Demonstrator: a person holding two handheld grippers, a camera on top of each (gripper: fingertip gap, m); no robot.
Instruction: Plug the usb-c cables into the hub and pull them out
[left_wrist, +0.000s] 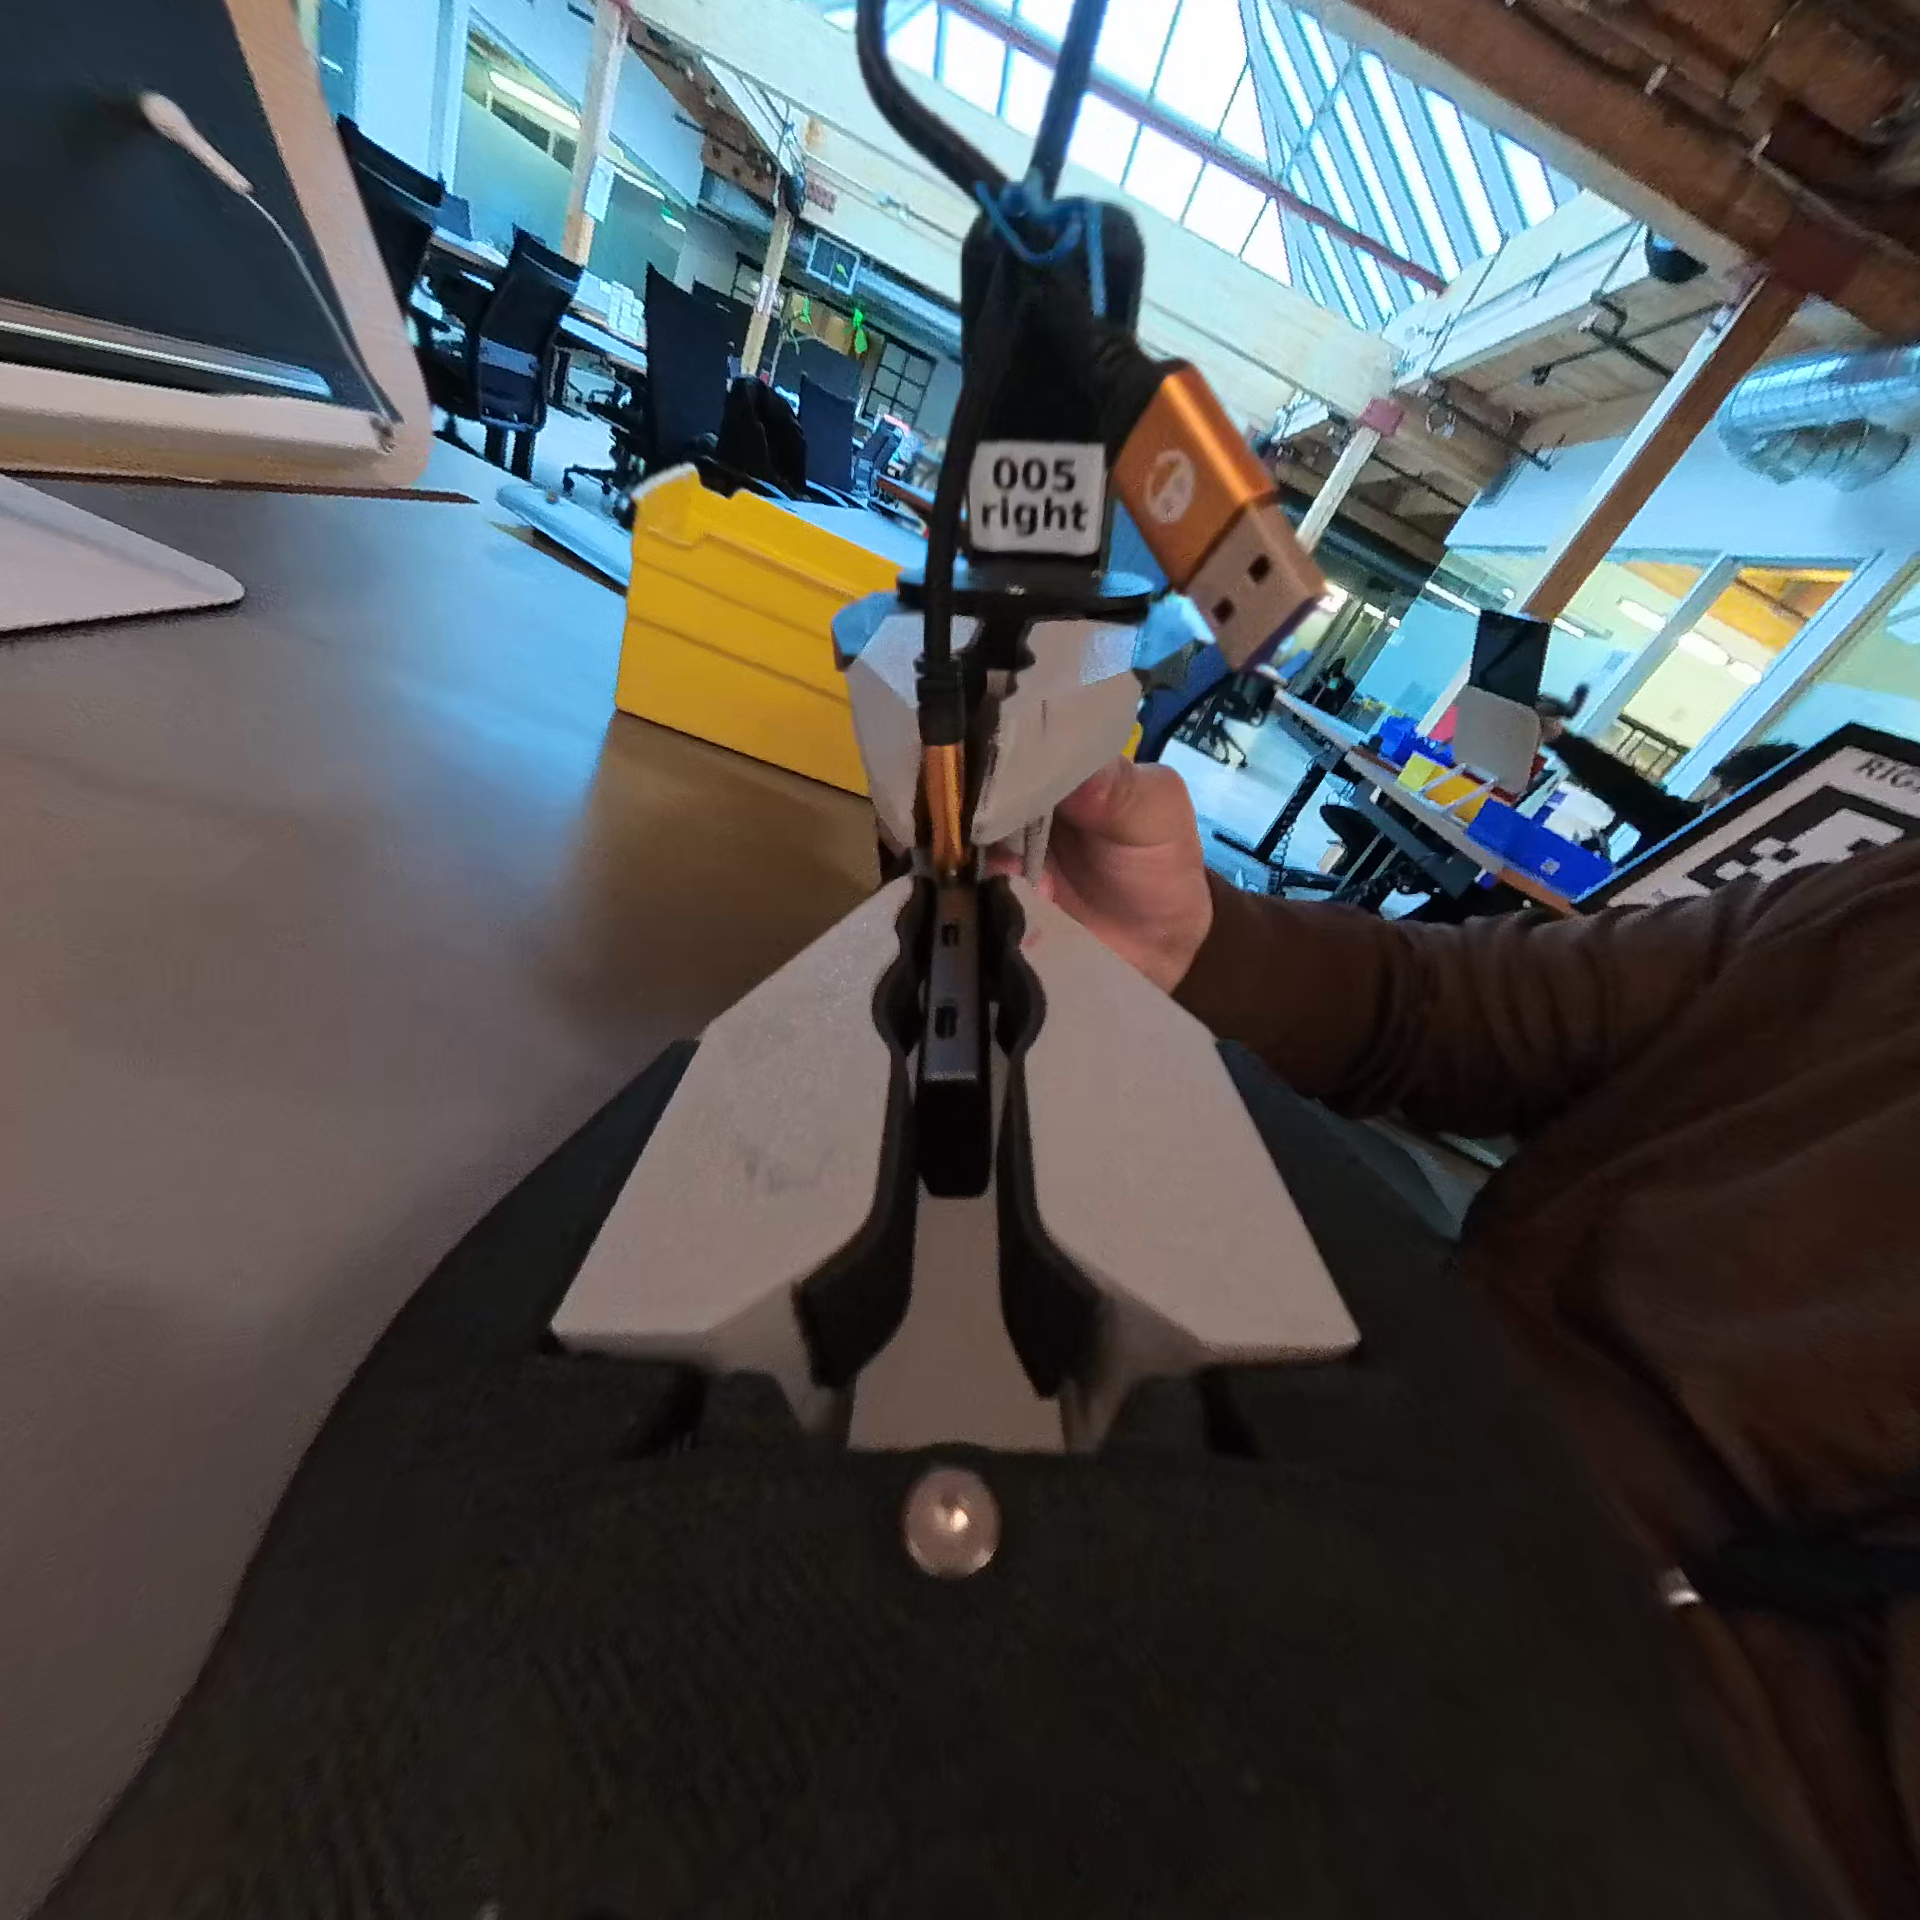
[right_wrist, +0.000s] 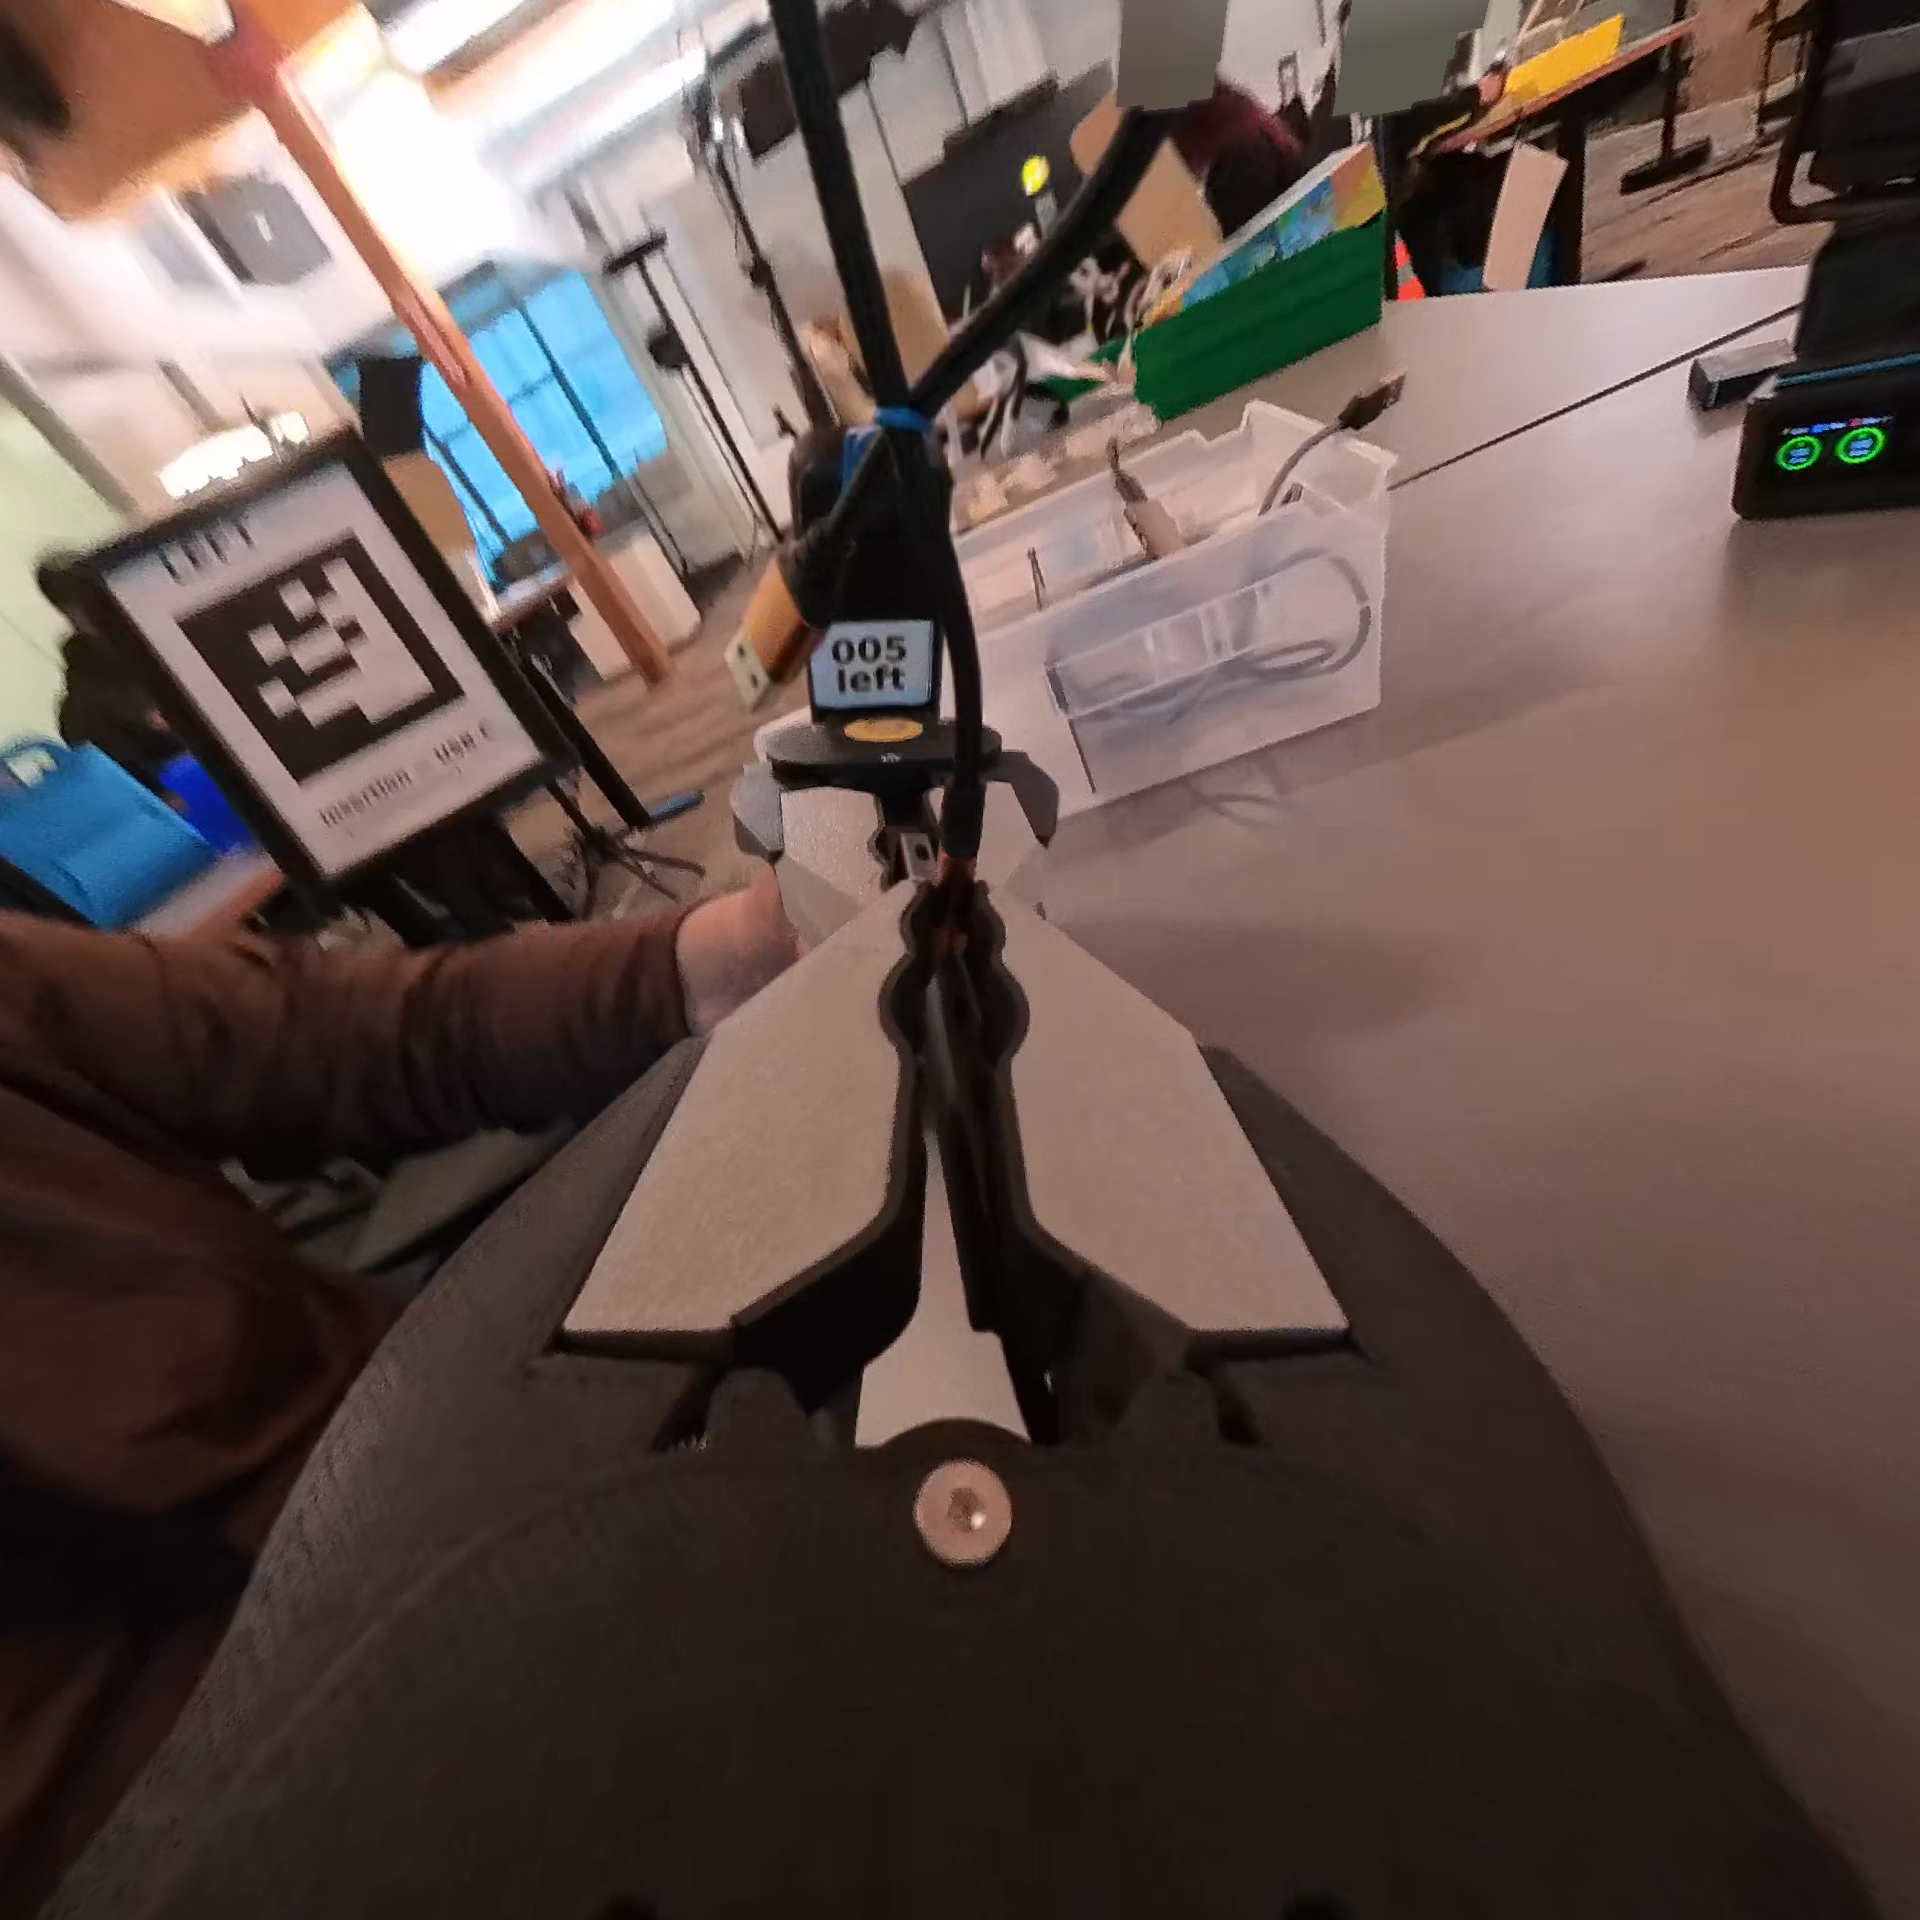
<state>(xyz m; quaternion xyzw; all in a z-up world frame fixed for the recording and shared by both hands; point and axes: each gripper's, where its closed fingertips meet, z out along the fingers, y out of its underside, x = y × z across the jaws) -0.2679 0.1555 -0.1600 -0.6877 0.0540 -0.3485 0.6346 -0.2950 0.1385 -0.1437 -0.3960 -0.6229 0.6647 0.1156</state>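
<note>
In the left wrist view my left gripper (left_wrist: 951, 896) is shut on a slim black hub (left_wrist: 951, 1039), held edge-on with small ports facing me. My right gripper (left_wrist: 951, 831) faces it tip to tip, shut on the orange usb-c plug (left_wrist: 943, 795) of a black cable (left_wrist: 940, 582). The plug meets the hub's far end; how deep it sits is hidden. The cable's orange usb-a end (left_wrist: 1210, 504) hangs free above. In the right wrist view my right gripper (right_wrist: 956, 906) is shut on the plug (right_wrist: 951, 920), with the left gripper (right_wrist: 914, 857) just beyond.
Both grippers are above a brown table (left_wrist: 312, 883). A yellow bin (left_wrist: 748, 623) and a monitor (left_wrist: 156, 260) stand at the left. A clear bin of cables (right_wrist: 1195, 613), a small device with green rings (right_wrist: 1829, 457) and a marker board (right_wrist: 301, 655) show in the right wrist view. My two grippers' fingertips are within a few centimetres of each other.
</note>
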